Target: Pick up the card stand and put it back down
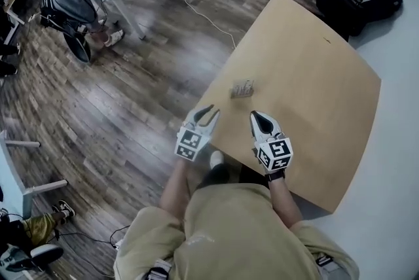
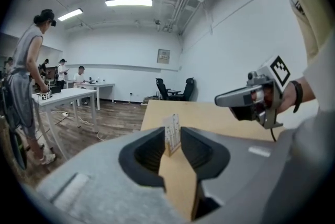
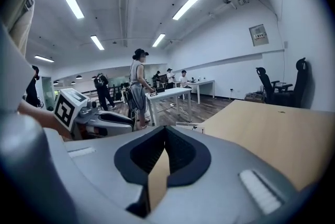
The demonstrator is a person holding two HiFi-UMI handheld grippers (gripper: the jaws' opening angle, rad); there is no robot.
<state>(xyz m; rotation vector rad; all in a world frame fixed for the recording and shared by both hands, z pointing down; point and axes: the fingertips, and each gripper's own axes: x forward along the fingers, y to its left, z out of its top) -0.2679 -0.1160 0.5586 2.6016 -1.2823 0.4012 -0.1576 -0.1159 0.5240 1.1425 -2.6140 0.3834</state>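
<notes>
Jaws stood narrowly apart on my left gripper [image 1: 211,112], together on my right gripper [image 1: 260,118], both empty; that slim gap could have toppled the card stand [image 1: 242,88] at twelve o'clock.

table [image 1: 314,76], centre right: pale wood-look top, matt, smooth. floor [image 1: 131,82], left: dark wood planks, slight sheen. left hand-held gripper [image 1: 211,114] and right hand-held gripper [image 1: 256,116]: matt grey plastic shells, black ribbed pads [image 2: 148,152]. card stand [image 1: 242,88]: white printed card, tan base, material unclear. shirt [image 1: 229,233], bottom: khaki cloth.
</notes>
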